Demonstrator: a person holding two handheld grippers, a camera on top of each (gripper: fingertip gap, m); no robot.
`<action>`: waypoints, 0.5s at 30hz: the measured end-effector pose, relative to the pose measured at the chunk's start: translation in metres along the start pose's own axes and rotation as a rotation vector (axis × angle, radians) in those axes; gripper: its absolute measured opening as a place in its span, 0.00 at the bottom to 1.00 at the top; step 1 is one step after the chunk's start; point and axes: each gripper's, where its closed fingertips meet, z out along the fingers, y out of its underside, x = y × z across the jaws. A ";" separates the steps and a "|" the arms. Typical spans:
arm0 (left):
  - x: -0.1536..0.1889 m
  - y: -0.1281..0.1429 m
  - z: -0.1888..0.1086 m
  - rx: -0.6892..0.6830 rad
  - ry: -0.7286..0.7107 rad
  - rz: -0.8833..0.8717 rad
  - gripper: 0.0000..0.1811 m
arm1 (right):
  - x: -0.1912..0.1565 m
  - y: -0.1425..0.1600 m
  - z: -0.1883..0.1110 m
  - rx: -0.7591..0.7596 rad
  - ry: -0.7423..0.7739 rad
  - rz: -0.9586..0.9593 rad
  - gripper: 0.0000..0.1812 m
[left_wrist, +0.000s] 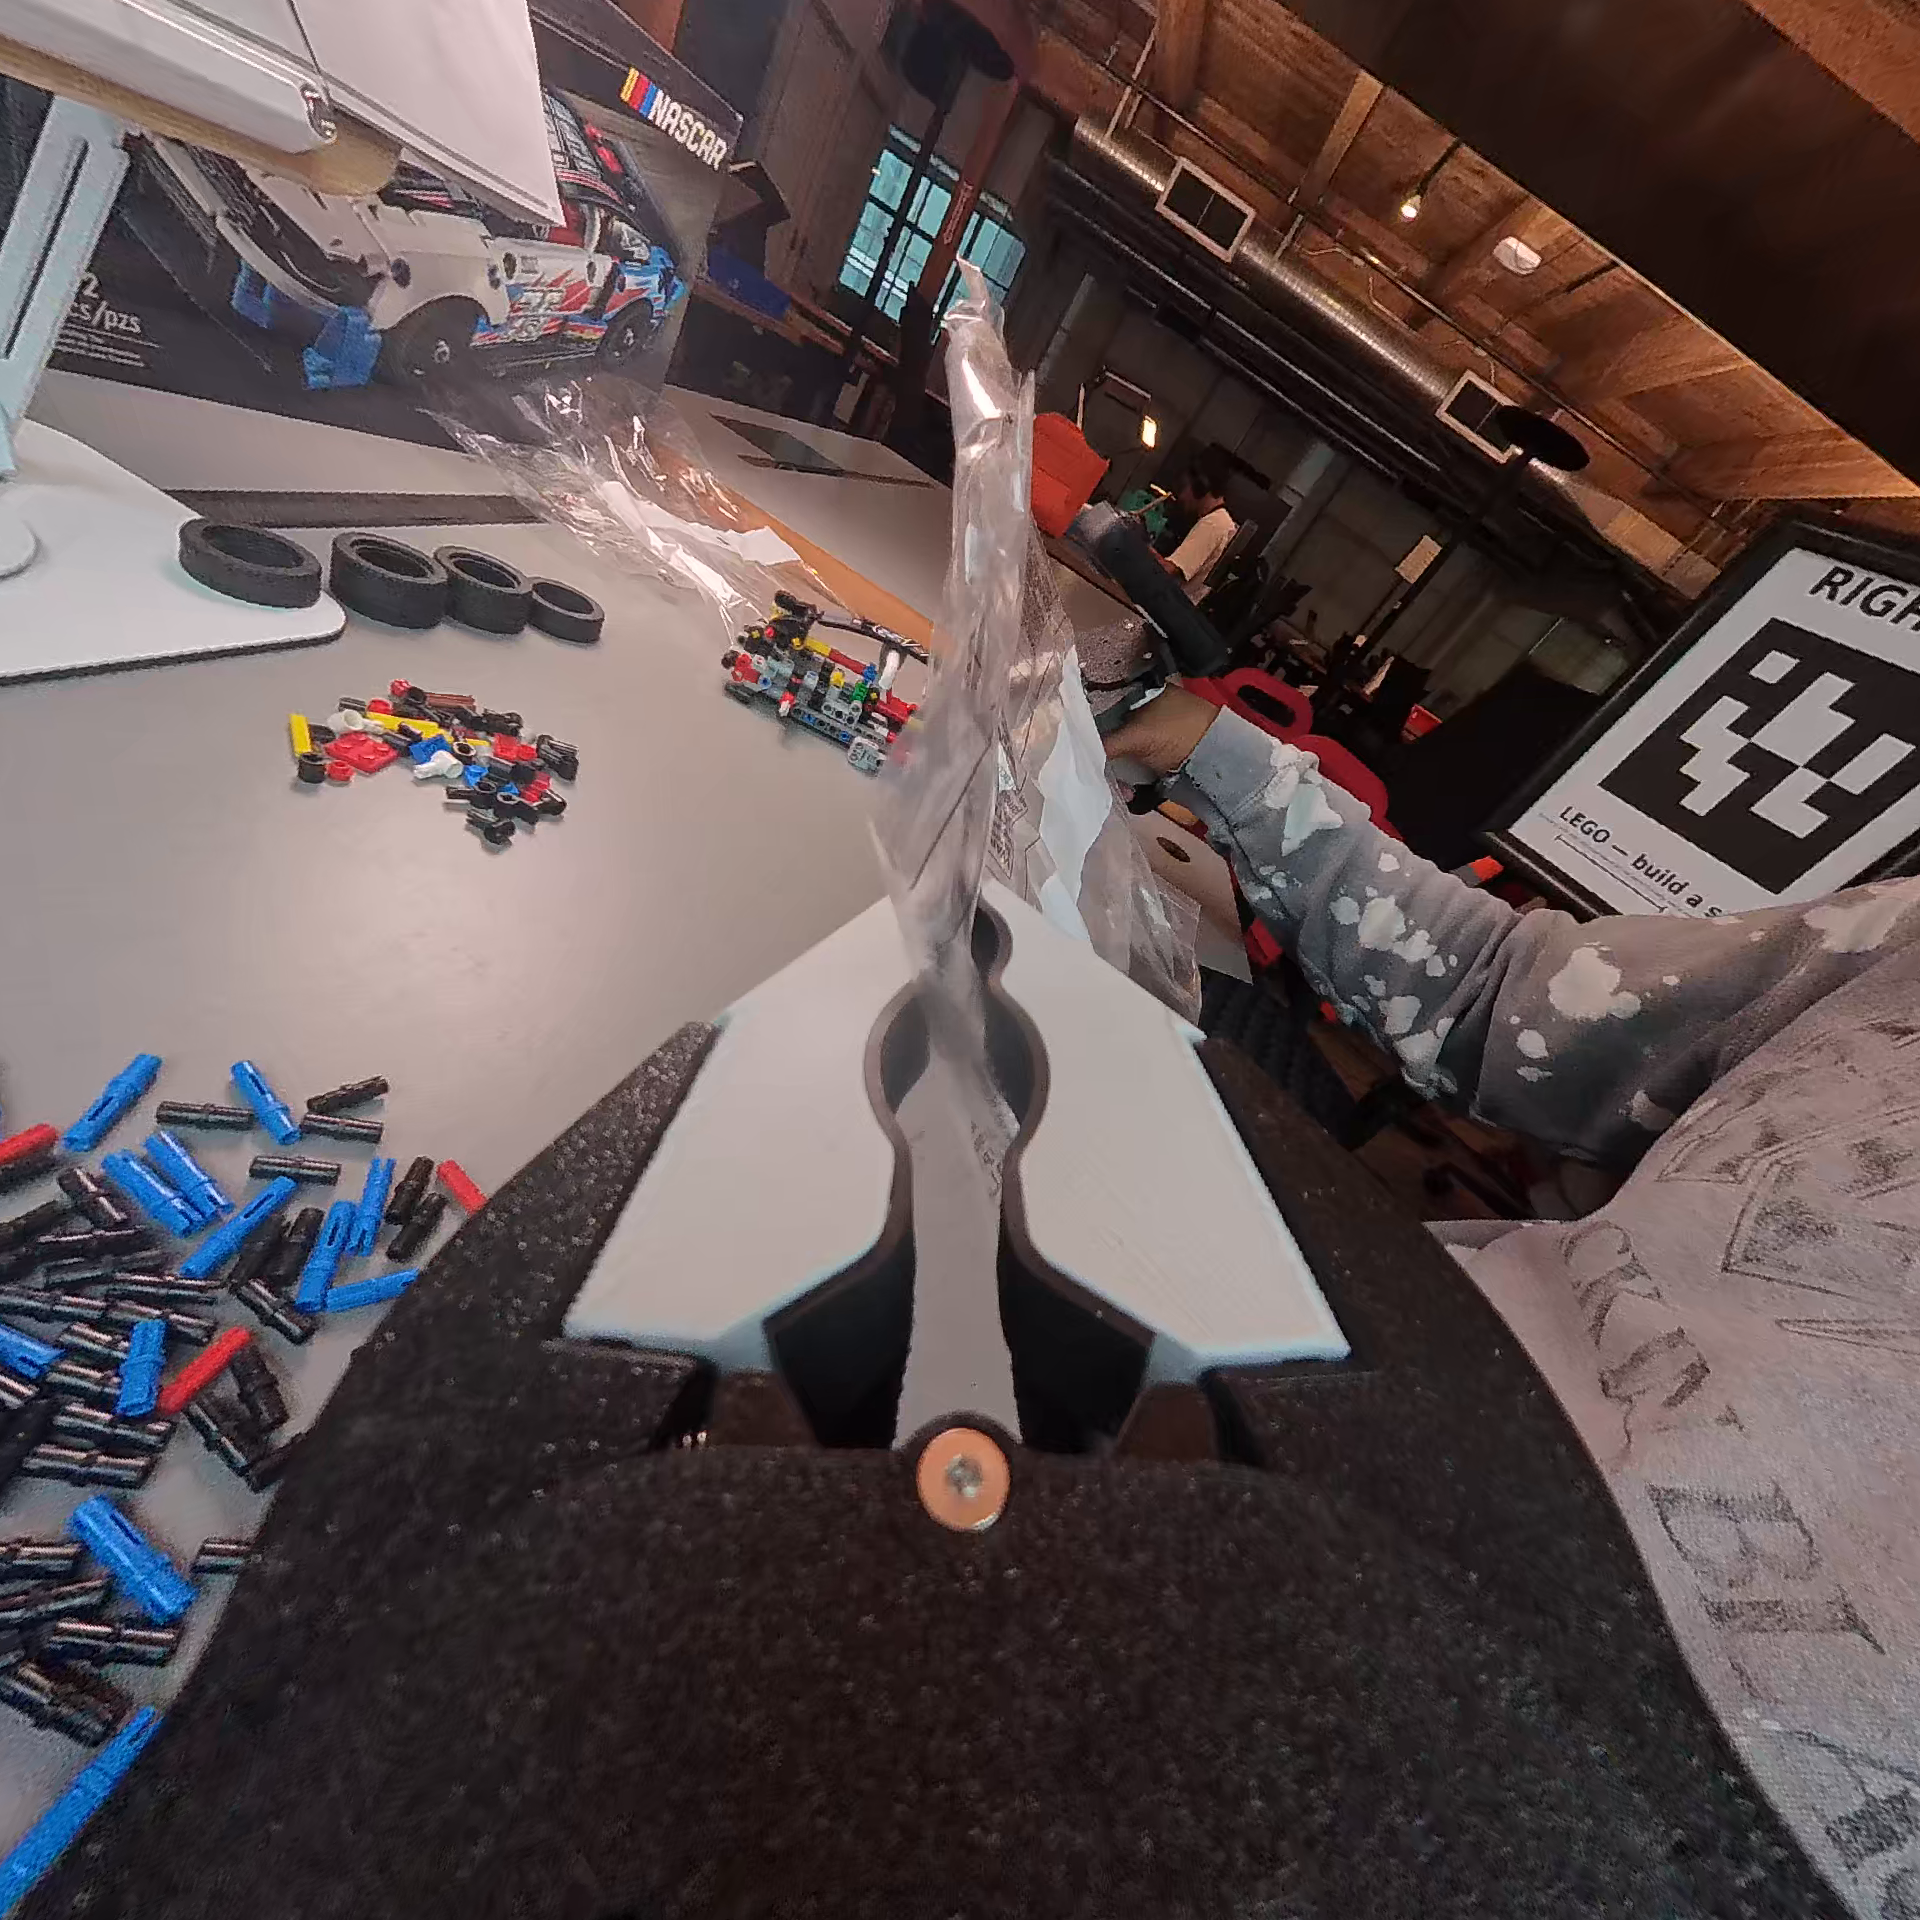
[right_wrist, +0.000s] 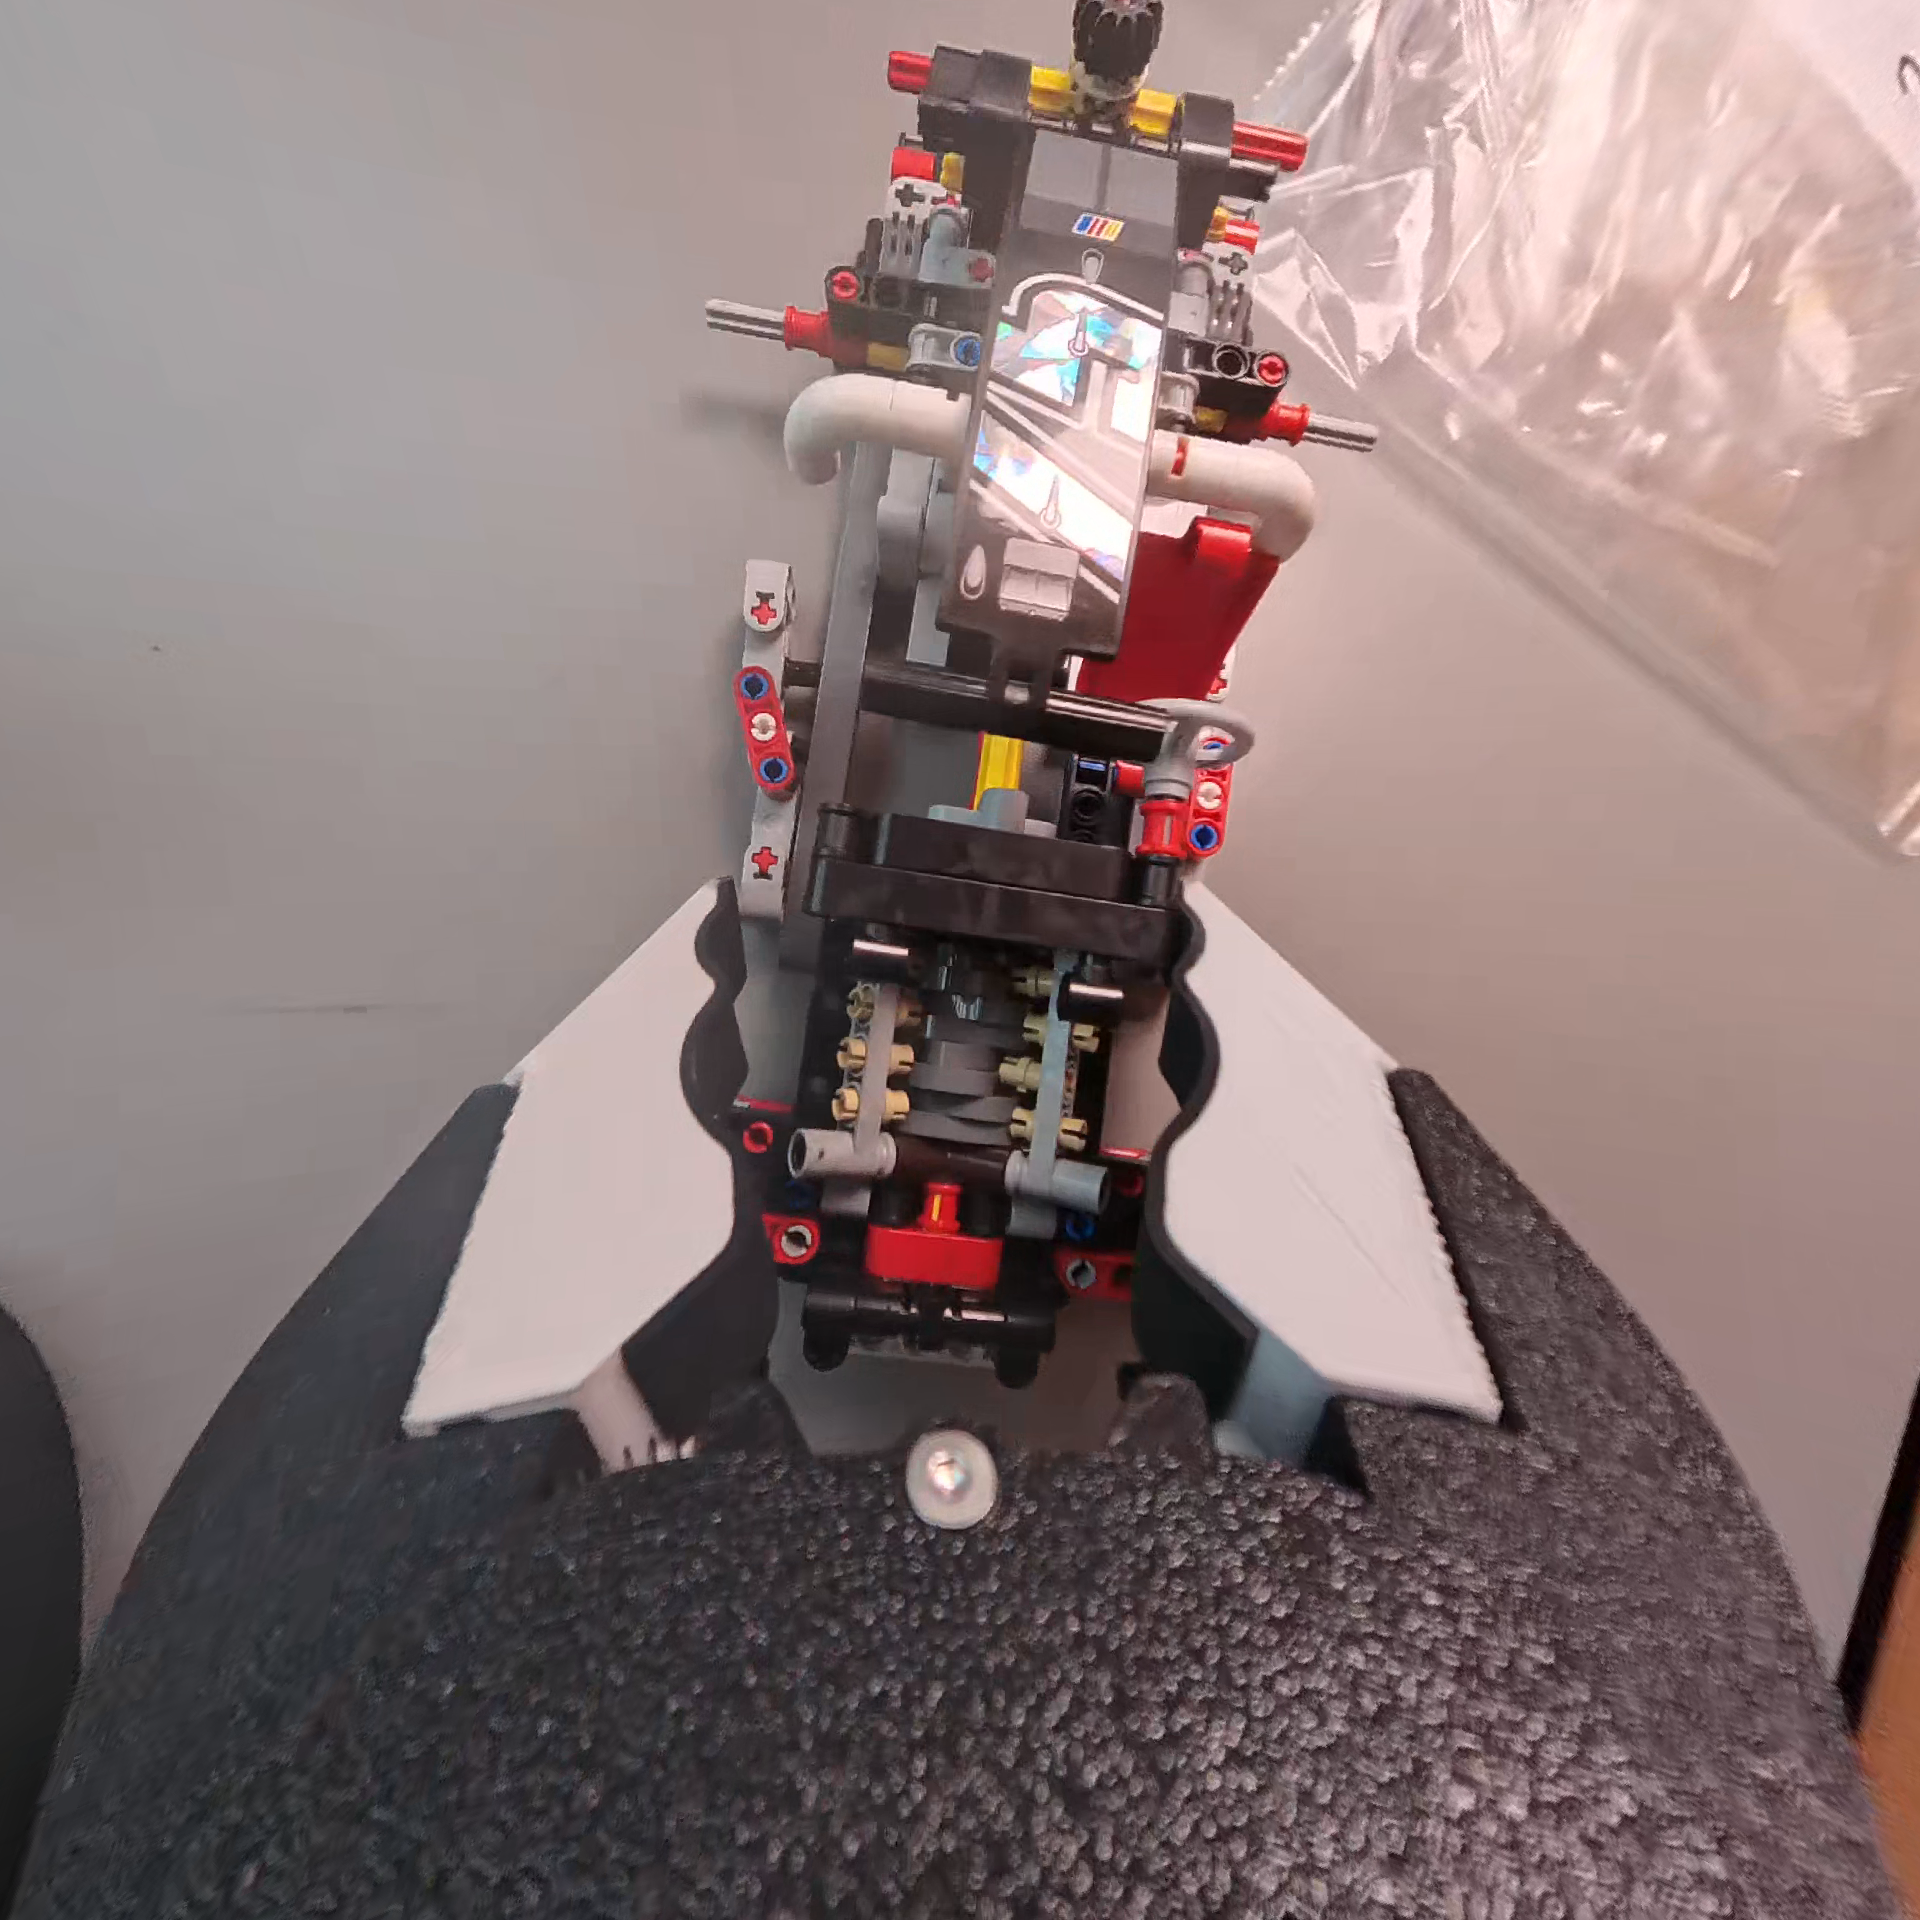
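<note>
Scattered blue, black pins (left_wrist: 156, 1299) lying on grey worktop (left_wrist: 623, 935) at my far left. My left tool (left_wrist: 961, 987) pinching clear plastic bag (left_wrist: 987, 644), bag standing upright. Printed toy-car box (left_wrist: 436, 239) and marker placard (left_wrist: 1766, 748) bearing writing. My right tool (right_wrist: 951, 1039) clamping brick-built chassis (right_wrist: 1023, 582) over worktop.

Open grey surface (left_wrist: 665, 935) lay ahead of the left hand-held gripper (left_wrist: 951, 997), toward eleven o'clock. A spread of blue and black pins (left_wrist: 156, 1299) blocked nine o'clock; a small parts pile (left_wrist: 436, 753), four tyres (left_wrist: 416, 582) and the brick chassis (left_wrist: 821, 675) stood farther off. A clear plastic bag (left_wrist: 987, 623) rose at twelve o'clock.
</note>
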 end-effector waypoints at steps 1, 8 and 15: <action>-0.001 0.000 0.000 0.001 -0.003 -0.003 0.00 | 0.005 0.003 -0.002 -0.002 0.014 0.019 0.45; -0.005 0.002 0.001 -0.004 -0.013 -0.007 0.00 | 0.031 0.046 -0.033 -0.024 0.139 0.178 0.44; -0.006 0.006 0.008 -0.033 -0.016 0.003 0.00 | 0.085 0.072 -0.050 -0.007 0.275 0.311 0.46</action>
